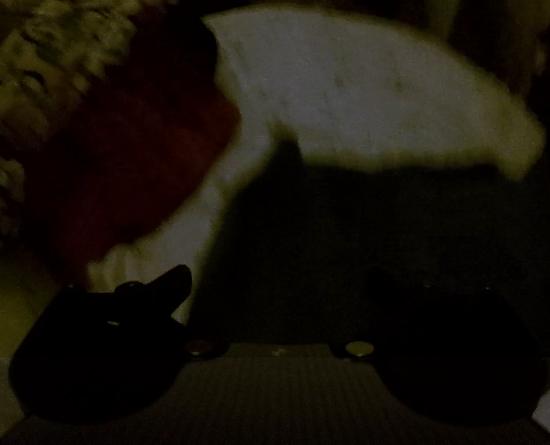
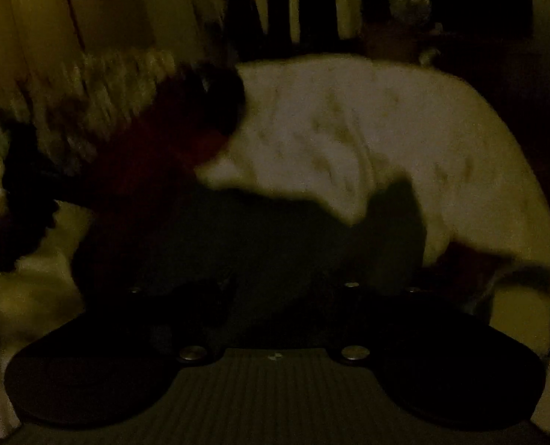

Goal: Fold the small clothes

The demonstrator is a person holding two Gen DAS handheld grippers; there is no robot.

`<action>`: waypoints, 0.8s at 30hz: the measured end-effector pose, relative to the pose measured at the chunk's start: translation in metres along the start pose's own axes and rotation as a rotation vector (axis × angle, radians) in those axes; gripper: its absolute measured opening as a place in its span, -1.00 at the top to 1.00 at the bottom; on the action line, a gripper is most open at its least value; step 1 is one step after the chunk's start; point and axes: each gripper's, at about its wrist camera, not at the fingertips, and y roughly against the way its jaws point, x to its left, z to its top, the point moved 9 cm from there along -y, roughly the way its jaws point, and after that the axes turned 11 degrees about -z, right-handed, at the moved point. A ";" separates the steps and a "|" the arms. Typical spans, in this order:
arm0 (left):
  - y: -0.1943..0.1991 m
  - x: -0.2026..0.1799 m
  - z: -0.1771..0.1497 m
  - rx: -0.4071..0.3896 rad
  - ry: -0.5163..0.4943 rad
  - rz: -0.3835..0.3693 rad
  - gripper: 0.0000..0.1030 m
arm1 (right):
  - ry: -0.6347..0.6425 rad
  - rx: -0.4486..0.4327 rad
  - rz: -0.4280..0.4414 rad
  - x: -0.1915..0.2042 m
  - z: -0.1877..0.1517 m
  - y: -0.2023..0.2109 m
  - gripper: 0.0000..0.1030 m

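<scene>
We see soft, matt cloth in the white garment (image 1: 367,89), faintly speckled and creased in the right wrist view. The dark red piece (image 1: 126,155) beside it looks like matt fabric too. The patterned bundle (image 1: 52,48) seems a rougher, nubbly textile, though blur hides its weave. Both grippers look like matt black plastic with small shiny metal screws (image 2: 354,353).
</scene>
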 end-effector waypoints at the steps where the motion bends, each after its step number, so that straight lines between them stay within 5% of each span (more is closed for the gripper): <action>1: -0.014 -0.001 -0.011 0.034 -0.032 0.035 -1.00 | 0.006 0.017 -0.042 -0.005 -0.010 -0.009 -0.38; 5: -0.052 0.006 -0.034 0.052 -0.011 0.027 -1.00 | -0.004 -0.010 -0.084 -0.029 -0.026 -0.025 -0.10; 9: -0.044 0.006 -0.026 0.095 0.017 0.031 -1.00 | -0.032 0.002 -0.060 -0.026 -0.018 -0.022 -0.18; 12: -0.002 -0.015 -0.009 0.016 -0.067 0.047 -1.00 | -0.138 -0.048 -0.008 -0.029 -0.004 0.002 -0.85; 13: 0.017 -0.030 -0.004 -0.030 -0.103 0.025 -1.00 | -0.173 -0.067 0.003 -0.031 0.001 0.011 -1.00; 17: 0.086 -0.119 -0.010 -0.215 -0.264 -0.158 -1.00 | -0.207 -0.111 0.016 -0.041 0.008 0.054 -1.00; 20: 0.099 -0.193 -0.035 -0.235 -0.379 -0.303 -1.00 | -0.232 -0.116 0.032 -0.046 0.003 0.081 -1.00; 24: 0.092 -0.272 -0.058 -0.320 -0.531 -0.301 -1.00 | -0.237 -0.112 0.009 -0.054 -0.017 0.100 -1.00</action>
